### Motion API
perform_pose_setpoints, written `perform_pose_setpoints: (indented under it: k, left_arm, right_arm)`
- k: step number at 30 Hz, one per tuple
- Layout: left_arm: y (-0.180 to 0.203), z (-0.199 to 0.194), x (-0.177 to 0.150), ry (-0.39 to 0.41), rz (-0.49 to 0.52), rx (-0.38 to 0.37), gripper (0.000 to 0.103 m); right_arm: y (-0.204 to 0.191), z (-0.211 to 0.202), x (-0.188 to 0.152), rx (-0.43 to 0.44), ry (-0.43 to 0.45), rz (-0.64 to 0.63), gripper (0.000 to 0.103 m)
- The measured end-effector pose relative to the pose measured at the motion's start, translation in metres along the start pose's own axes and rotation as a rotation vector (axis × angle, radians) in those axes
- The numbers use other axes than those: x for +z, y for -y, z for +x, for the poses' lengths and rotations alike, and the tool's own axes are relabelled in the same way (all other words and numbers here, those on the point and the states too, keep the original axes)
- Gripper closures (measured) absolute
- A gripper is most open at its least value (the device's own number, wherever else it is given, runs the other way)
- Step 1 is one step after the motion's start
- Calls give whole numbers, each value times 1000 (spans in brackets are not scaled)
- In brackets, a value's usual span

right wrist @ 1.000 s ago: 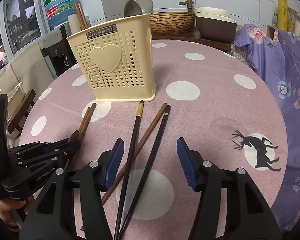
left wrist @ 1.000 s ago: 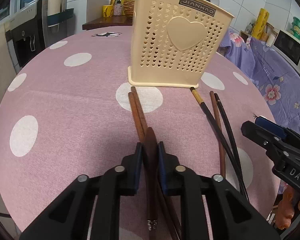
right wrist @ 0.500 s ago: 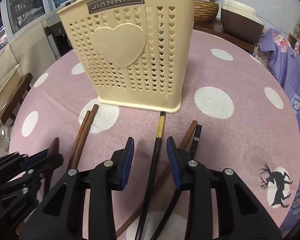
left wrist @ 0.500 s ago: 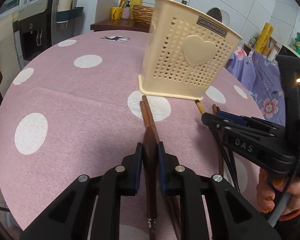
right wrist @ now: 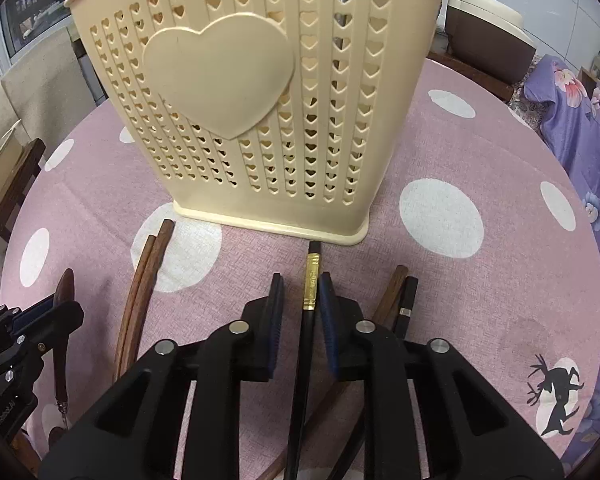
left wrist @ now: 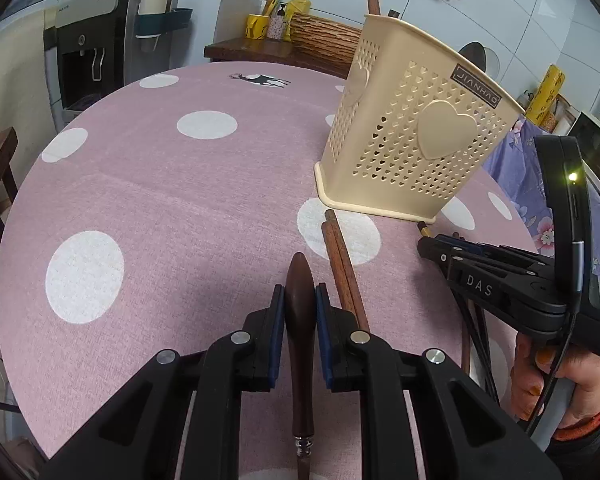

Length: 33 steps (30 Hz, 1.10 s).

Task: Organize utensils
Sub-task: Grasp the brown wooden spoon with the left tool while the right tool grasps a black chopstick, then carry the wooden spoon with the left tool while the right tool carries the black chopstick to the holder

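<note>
My left gripper (left wrist: 300, 308) is clamped on a dark wooden spoon (left wrist: 300, 344) above the desk (left wrist: 160, 208); my right gripper (right wrist: 303, 312) straddles a gold-banded black chopstick (right wrist: 306, 328), slightly apart, before the cream holder (right wrist: 260, 120).

Matt cloth tablecloth (left wrist: 148, 208), perforated plastic holder (right wrist: 300, 120), wooden chopsticks (right wrist: 140, 300).
</note>
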<state>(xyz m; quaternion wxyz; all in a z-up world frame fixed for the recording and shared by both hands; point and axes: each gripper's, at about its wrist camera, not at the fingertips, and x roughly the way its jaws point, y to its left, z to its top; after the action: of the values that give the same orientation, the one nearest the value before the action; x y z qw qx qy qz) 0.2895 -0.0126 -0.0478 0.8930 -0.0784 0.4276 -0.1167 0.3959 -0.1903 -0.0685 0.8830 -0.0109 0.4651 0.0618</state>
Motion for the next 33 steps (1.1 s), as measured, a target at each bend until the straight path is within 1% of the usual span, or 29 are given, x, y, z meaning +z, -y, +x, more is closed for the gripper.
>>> perform_pose_setpoints:
  k: [4,12,16,22,25,33]
  left_arm:
    - [-1,1,1,0,0,2,87]
    - [-1,1,3,12,-1,8,87]
    - [-2,-2,5,22,-4,8,87]
    - [1,-13,7,49,2,3,87]
    - [2,-23,9,78,7,3,87]
    - [10,-49,28,161,27,0,87]
  right_arm:
    - [2,1,0,0,4,2,94]
    - [6,0,0,48,8,12,95]
    - [2,-9,0,49,37,6,95]
    - [-4,-34,1,84,88,-13,95]
    - [-7,-51,0,102,119,-23,95]
    - [-5,-112,5,161,236,-50,95]
